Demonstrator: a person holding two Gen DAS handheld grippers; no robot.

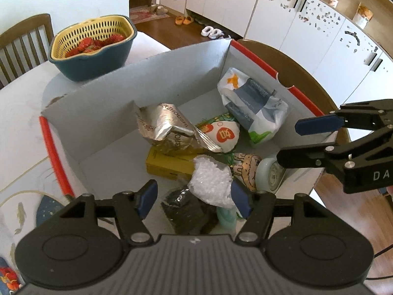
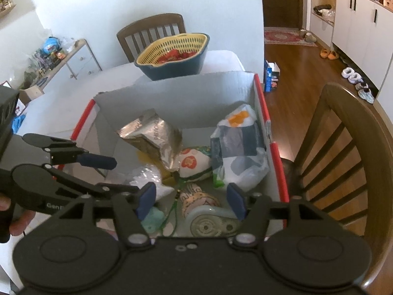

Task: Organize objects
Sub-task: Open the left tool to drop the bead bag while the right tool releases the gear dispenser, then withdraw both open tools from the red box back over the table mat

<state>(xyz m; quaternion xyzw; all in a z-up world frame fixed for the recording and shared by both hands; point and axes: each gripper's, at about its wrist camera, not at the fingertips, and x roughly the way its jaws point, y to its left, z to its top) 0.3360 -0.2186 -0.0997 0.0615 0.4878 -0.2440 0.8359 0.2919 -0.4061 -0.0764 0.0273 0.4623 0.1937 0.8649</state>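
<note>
Left wrist view: the left gripper [image 1: 194, 200] hangs over the near end of an open grey cardboard box with red-edged flaps [image 1: 137, 83]. Its blue pads are spread, with a clear plastic bag of white granules [image 1: 212, 180] lying below and between them; the right-hand pad overlaps the bag's edge, but nothing looks pinched. In the box lie a crumpled silver foil pouch [image 1: 167, 132], a flat yellow carton [image 1: 167, 164], a white snack bag with an orange patch [image 1: 224, 135], a large white-and-blue plastic pack with an orange star [image 1: 253, 105], a dark crinkled bag [image 1: 184, 209] and a pale green wheel-like piece [image 1: 270, 174]. The right gripper [image 1: 294, 145] reaches in from the right, its jaws apart and empty. A blue bowl with a yellow strainer of strawberries [image 1: 92, 46] stands on the white table [image 1: 22, 113] behind the box.

Right wrist view: the right gripper's pads stand apart over a cream printed pouch with a cartoon face [image 2: 196, 196] and a pale green geared plastic part [image 2: 211, 223], gripping neither. The left gripper enters from the left, a hand [image 2: 14, 218] around its handle. A brown wooden chair [image 2: 343, 159] stands beside the box.

Judgement: the things to organize already sit in the box, and both grippers look to be between items. The next move calls for choosing one target, lowering around it, and closing squarely without snagging the loose bags
</note>
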